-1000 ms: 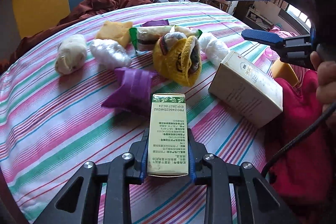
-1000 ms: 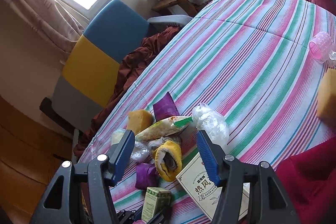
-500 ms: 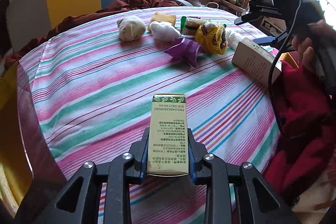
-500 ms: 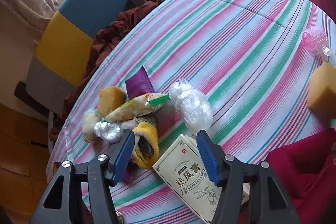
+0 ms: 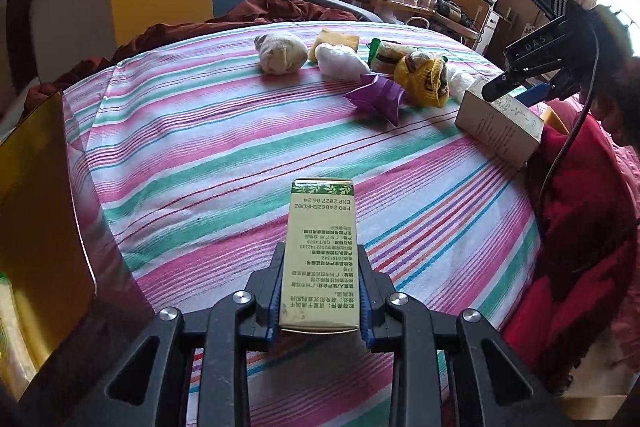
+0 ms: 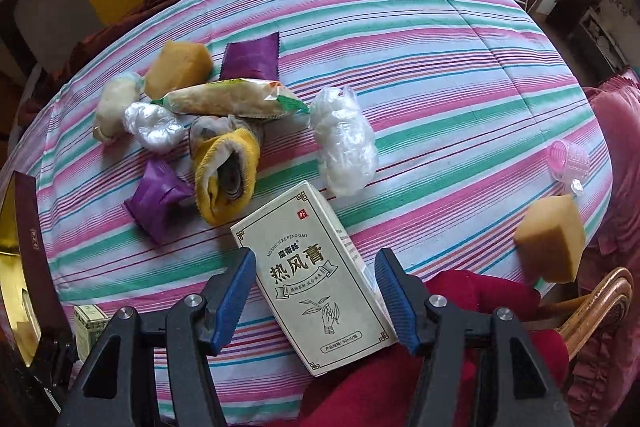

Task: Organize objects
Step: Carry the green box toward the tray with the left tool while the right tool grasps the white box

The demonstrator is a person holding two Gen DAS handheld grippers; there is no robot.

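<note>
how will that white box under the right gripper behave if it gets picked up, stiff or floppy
Probably stiff: the white box is a flat-sided carton with crisp edges. Likely light for its size, so overly hard pinching might dent it. It lies flat on the striped cloth, so it should slide, not roll, if the open right gripper nudges it.

A bench under a cloth striped pink, teal and white carries a loose cluster: a tan sponge block, a flat purple packet just beside it, a long snack packet, a cream rolled sock, a crumpled clear bag, a yellow sock bundle, a folded purple wrapper and a larger clear bag. A white carton lies flat near the front edge. Well apart sit a pink hair roller and a second sponge block
</note>
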